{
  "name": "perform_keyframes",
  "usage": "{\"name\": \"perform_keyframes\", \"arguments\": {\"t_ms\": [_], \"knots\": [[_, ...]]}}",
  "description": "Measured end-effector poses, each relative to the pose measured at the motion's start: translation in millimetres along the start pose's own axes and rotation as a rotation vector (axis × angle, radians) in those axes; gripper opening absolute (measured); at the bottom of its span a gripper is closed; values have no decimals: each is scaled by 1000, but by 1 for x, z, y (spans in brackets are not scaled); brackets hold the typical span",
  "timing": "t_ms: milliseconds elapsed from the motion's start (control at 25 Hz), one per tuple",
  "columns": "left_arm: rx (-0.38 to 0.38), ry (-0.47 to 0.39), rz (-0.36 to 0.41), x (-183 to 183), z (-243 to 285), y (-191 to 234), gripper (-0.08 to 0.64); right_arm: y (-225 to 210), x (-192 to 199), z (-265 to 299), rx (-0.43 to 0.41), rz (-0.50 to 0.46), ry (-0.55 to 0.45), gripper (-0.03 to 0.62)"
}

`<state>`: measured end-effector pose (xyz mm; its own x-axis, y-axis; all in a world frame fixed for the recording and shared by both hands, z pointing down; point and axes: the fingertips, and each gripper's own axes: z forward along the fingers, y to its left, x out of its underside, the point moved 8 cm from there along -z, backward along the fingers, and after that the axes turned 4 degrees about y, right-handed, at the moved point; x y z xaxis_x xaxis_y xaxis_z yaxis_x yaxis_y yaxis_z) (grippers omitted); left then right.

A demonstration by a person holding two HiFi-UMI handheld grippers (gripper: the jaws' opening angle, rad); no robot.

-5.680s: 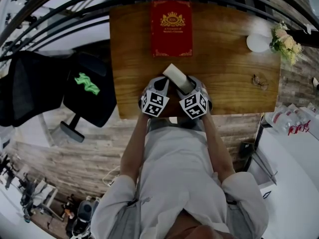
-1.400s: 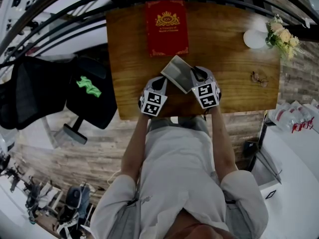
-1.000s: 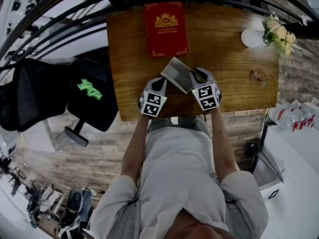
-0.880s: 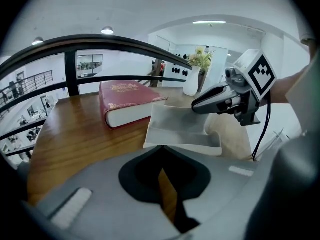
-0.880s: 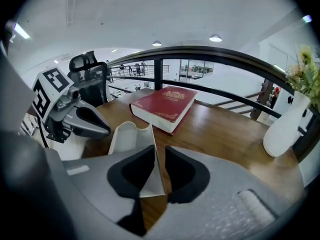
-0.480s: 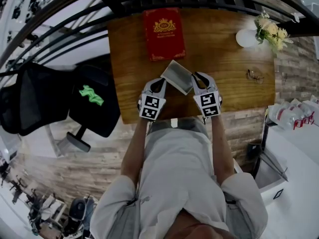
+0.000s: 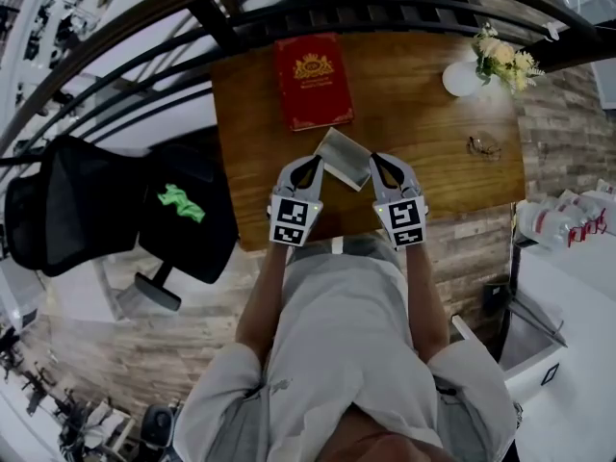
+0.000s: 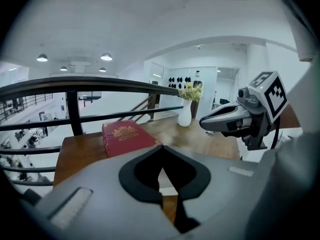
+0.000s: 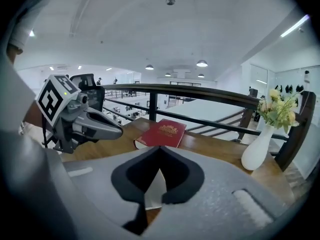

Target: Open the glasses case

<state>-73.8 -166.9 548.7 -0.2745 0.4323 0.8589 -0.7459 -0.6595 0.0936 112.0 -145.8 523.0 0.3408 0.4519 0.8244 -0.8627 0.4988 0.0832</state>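
Showing no readable word or number anywhere; carrying a gold crest and gold lettering too small to read on the red book [image 7: 312, 80]; bearing black-and-white square markers, no letters, on the left gripper [image 7: 309, 165] and right gripper [image 7: 378, 162]

An upper gallery in a large, open office or showroom building; a dark railing [image 9: 200, 96] runs along the edge, and beyond it a wide lower floor [image 9: 117, 103] with small distant figures shows; round ceiling lights [image 8: 106, 57] dot a white ceiling; a black mesh office chair [image 7: 87, 210] stands on a wood-plank floor [image 7: 144, 335] beside a wooden worktop [image 7: 433, 114]; a white vase [image 9: 257, 151] of flowers dresses it.
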Motion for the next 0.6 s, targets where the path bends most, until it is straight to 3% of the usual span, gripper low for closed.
{"name": "perform_keyframes", "arguments": {"t_ms": [600], "knots": [[20, -45, 4, -7, -14, -8, 20, 14, -1, -17, 59, 32, -18, 2]]}}
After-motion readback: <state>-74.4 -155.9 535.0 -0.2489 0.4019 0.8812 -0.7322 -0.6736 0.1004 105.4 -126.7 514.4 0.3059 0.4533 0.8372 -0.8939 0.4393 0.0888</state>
